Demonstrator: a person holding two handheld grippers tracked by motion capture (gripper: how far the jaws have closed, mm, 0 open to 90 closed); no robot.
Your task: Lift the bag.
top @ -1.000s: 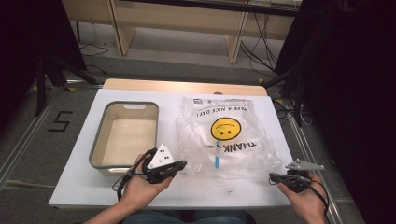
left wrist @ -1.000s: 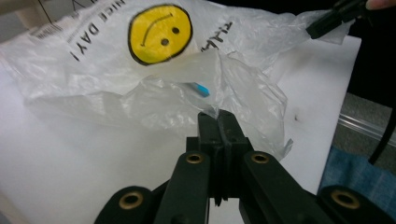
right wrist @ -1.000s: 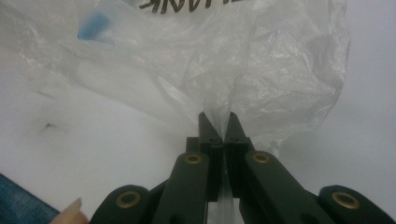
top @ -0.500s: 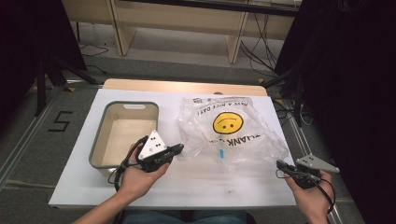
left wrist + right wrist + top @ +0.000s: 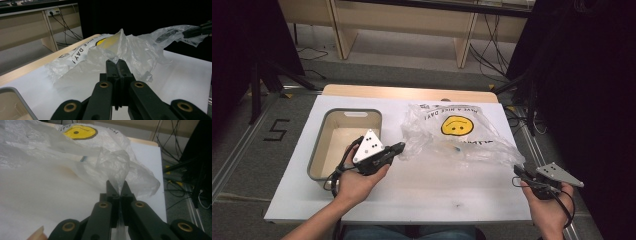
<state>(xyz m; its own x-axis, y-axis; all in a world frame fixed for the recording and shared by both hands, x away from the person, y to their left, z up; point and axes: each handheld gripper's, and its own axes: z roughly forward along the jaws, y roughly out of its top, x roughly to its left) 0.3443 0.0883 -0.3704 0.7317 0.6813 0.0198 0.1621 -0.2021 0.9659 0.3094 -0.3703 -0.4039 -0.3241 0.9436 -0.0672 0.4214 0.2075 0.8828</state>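
A white table [image 5: 422, 195] seen from above, a person's two forearms entering at six o'clock, each hand holding a two-jaw gripper. At the table's centre, reaching toward one o'clock, lies a thin, clear plastic bag [image 5: 462, 137] printed with a yellow smiley face [image 5: 458, 125] and black lettering, crumpled and partly lifted. At nine o'clock stands an empty grey bin [image 5: 319, 155] with a pale inside.

The left gripper [image 5: 398, 147] sits just beside the bin, its jaws pointing toward three o'clock at the bag's near-left edge. In the left gripper view its jaws are closed together, and film appears to be pinched at their tips, though the contact is hard to confirm. The right gripper [image 5: 518, 172] is at the table's four o'clock corner; in the right gripper view its jaws are clamped on a twisted peak of the bag's film.

The bag looks very light, soft and slippery. It would likely stretch or tear if pulled hard, and it will collapse instead of holding a shape. The best holds are probably gathered edges or handle loops, where several layers bunch together.
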